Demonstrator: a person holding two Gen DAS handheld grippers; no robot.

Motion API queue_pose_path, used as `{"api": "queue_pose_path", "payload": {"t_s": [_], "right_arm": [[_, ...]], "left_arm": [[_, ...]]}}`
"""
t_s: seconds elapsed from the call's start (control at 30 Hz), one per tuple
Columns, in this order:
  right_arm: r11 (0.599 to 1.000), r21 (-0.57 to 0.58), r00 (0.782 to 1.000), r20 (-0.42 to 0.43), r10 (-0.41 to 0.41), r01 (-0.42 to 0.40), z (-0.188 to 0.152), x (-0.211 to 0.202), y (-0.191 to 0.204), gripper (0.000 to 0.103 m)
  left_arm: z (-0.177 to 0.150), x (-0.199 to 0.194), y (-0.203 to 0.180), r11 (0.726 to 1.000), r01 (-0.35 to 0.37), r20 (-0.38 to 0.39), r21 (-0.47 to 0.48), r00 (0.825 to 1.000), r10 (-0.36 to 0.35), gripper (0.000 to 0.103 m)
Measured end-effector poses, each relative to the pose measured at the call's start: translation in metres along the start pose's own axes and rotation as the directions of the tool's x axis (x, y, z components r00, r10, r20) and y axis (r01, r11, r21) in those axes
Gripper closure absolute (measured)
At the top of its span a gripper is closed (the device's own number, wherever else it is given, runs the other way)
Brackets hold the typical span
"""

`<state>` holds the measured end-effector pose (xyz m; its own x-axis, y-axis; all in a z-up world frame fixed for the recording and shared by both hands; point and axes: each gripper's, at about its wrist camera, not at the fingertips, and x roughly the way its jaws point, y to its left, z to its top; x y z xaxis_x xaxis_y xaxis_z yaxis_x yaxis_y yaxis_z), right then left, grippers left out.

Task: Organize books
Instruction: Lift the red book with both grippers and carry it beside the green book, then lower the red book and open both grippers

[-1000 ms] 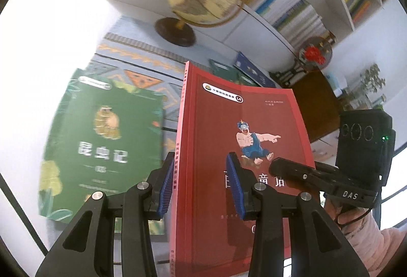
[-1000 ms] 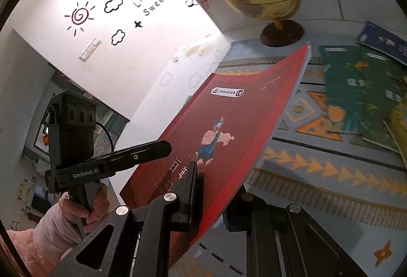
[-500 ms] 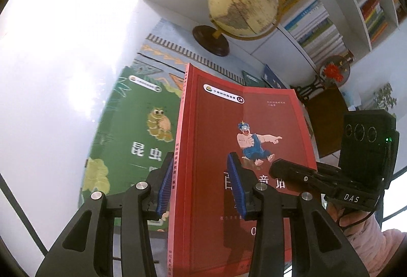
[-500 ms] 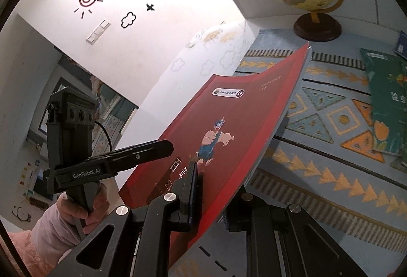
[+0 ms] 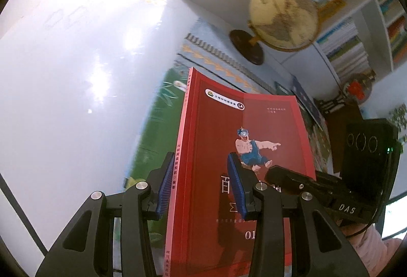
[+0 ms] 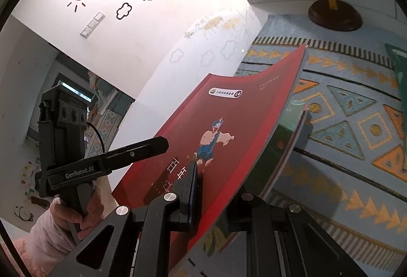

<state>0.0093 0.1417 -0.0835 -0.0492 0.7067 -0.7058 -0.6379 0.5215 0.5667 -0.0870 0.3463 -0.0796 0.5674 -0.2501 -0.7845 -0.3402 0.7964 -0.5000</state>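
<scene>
Left wrist view shows our left claw (image 5: 201, 185) straddling the spine side of the red book (image 5: 244, 175): one blue pad lies against the spine edge and the other rests on the front cover beside the cartoon figure, so this claw is clamped on the book. The book stands tilted up off the desk (image 5: 63, 104), its top edge bowed. Beneath it and to its left lies a green book (image 5: 157, 119), flat on the patterned mat (image 5: 216, 58). A globe (image 5: 282, 15) stands farther back on the mat, in front of a white bookshelf (image 5: 356, 30) filled with books.

From the right wrist view, our right claw (image 6: 216, 190) pinches the same red book (image 6: 229, 129) at its lower edge, narrow, with one pad on the cover and the other finger hidden behind the pages. The person's hand (image 6: 76, 216), in a pink sleeve, grips the left claw's handle at the left.
</scene>
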Motion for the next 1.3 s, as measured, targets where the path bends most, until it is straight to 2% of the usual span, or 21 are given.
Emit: {"api": "queue_pose_path", "payload": {"t_s": [0.13,0.23,0.43,0.67,0.8,0.9,1.03,1.2,1.3], "right_arm": [[1.000,0.016,1.000,-0.029,-0.012,0.013,0.003,0.023,-0.001,0.087],[0.999,0.027,0.999,-0.033,-0.032,0.032,0.003,0.032,-0.002,0.087],[0.996,0.080,0.999,-0.039,-0.037,0.040,-0.004,0.041,-0.010,0.086],[0.988,0.150,0.998,-0.067,-0.023,0.033,-0.009,0.046,-0.019,0.074],[0.989,0.150,0.996,-0.085,-0.007,0.020,-0.007,0.044,-0.013,0.050],[0.987,0.155,0.994,-0.101,-0.029,0.045,-0.006,0.043,-0.010,0.046],[0.981,0.185,0.991,-0.130,-0.032,0.056,-0.007,0.040,-0.013,0.046],[0.964,0.247,0.988,-0.139,-0.062,0.095,-0.011,0.024,-0.031,0.046],[0.958,0.267,0.990,-0.125,-0.071,0.103,-0.015,0.006,-0.042,0.046]], "left_arm": [[0.004,0.009,0.018,0.999,-0.037,-0.007,-0.031,0.999,0.036,0.066],[0.005,0.015,0.027,0.998,-0.038,-0.020,-0.057,0.999,0.037,0.066],[0.003,0.030,0.023,0.996,-0.086,-0.063,-0.026,0.994,0.084,0.066],[0.011,0.031,0.021,0.991,-0.133,-0.031,-0.033,0.991,0.132,0.063],[0.013,0.028,0.022,0.987,-0.155,-0.031,-0.038,0.988,0.154,0.063],[0.011,0.023,0.025,0.980,-0.196,-0.019,-0.038,0.980,0.196,0.063],[0.007,0.008,0.030,0.975,-0.215,-0.003,-0.060,0.977,0.215,0.063],[0.003,-0.012,0.023,0.968,-0.245,0.031,-0.042,0.969,0.247,0.061],[0.000,-0.021,0.013,0.950,-0.309,0.042,-0.035,0.950,0.311,0.061]]}}
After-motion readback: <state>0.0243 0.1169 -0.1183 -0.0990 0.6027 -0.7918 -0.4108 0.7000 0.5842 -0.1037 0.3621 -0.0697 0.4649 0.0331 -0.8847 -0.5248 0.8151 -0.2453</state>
